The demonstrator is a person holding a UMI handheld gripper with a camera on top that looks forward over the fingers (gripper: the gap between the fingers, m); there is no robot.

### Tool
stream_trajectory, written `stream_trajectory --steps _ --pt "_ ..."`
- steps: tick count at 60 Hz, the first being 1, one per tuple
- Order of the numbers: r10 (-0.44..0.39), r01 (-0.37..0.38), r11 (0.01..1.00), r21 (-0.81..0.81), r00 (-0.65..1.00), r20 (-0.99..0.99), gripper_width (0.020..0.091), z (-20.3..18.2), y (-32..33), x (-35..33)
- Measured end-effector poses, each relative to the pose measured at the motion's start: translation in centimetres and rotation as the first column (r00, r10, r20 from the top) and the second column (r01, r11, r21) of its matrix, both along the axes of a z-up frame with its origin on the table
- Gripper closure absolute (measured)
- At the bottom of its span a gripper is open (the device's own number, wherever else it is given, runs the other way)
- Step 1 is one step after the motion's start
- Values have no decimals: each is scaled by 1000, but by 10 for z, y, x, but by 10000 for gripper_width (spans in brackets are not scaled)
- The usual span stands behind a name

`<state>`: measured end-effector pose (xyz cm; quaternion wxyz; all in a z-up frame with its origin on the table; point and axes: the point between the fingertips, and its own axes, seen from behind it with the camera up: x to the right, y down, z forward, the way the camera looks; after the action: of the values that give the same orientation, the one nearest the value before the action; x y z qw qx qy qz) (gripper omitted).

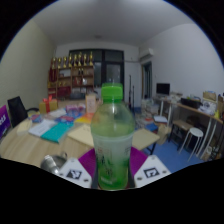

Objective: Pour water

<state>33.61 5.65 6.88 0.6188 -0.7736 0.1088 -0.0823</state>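
Gripping a clear plastic bottle (112, 140), the claw (112, 176), both fingers pressed against the lower sides of it, purple pads (88, 163) showing at either flank. Standing upright between the fingers, the bottle, capped in bright green (112, 92), with a pale green label band low on its body and clear liquid inside. Whether lifted clear of the desk or resting on it: cannot tell, the base hidden between the fingers. Black-and-white square markers (148, 173) visible on the finger faces just beside the bottle's foot.

Just ahead and to the left of the claw, a light wooden desk (20, 148) strewn with papers, among them a teal sheet (55, 132) and white pages. Close beside the left finger, a rounded metallic object (52, 161), too blurred to name. Farther left, a purple item (4, 122) at the desk's end and a dark chair (18, 110) behind it.

Beyond the bottle, well apart, shelving (72, 75) against the back wall filled with small golden and coloured items. To the right, another desk (190, 108) bearing a monitor (163, 89) and clutter, with a white stool (192, 138) standing on blue floor (172, 150) near it. Dark window or doorway (146, 80) right of the back wall; ceiling lights above.
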Motion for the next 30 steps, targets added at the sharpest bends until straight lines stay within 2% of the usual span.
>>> stream_trajectory --steps 2,7,14,17,22,25,30 --pt "-10 10 999 49 1000 5 675 2 -8 7" --pt "-9 9 999 39 1000 -6 680 0 -7 13" --pt "-2 1 1000 -11 998 -62 597 -9 -6 13" --pt "-27 17 996 -87 994 -104 511 -24 -10 -4" --pt "-32 14 994 -113 988 -154 248 -23 -29 -7" --pt "-28 9 994 -113 984 -175 272 -23 -55 -3" --pt "-19 -6 992 -126 980 -198 272 -15 -83 -21"
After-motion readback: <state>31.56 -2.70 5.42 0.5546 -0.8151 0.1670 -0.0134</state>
